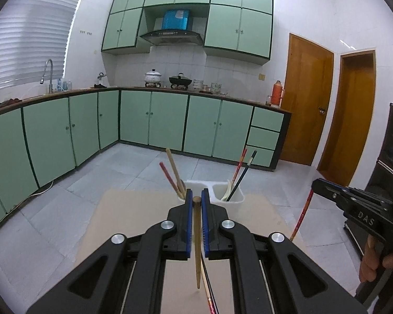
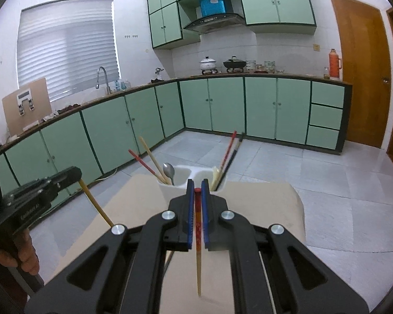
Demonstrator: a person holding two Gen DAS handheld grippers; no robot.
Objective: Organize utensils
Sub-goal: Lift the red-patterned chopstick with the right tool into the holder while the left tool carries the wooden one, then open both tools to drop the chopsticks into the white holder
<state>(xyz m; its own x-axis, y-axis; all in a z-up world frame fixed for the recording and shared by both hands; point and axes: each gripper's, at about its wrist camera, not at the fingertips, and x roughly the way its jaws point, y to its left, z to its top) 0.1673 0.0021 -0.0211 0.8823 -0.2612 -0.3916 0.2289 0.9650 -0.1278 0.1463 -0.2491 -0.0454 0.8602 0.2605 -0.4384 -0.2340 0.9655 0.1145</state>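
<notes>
Chopsticks held above the surface

Each hand-held gripper, left (image 1: pixel 195 198) and right (image 2: pixel 196 189), was closed on one chopstick, tan (image 1: pixel 197 243) and red (image 2: pixel 198 238), tips down for dropping into the holder (image 1: pixel 229 196) at 12 o'clock.

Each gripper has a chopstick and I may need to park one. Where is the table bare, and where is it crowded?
Bare table lies right of the white holder, and on its left. The holder's two end cups are crowded with chopsticks and a spoon.

Matt wooden chopstick (image 1: pixel 197 246), glossy metal spoon (image 2: pixel 169 171), smooth white plastic holder (image 2: pixel 182 176), matt beige board (image 2: pixel 262 209).
</notes>
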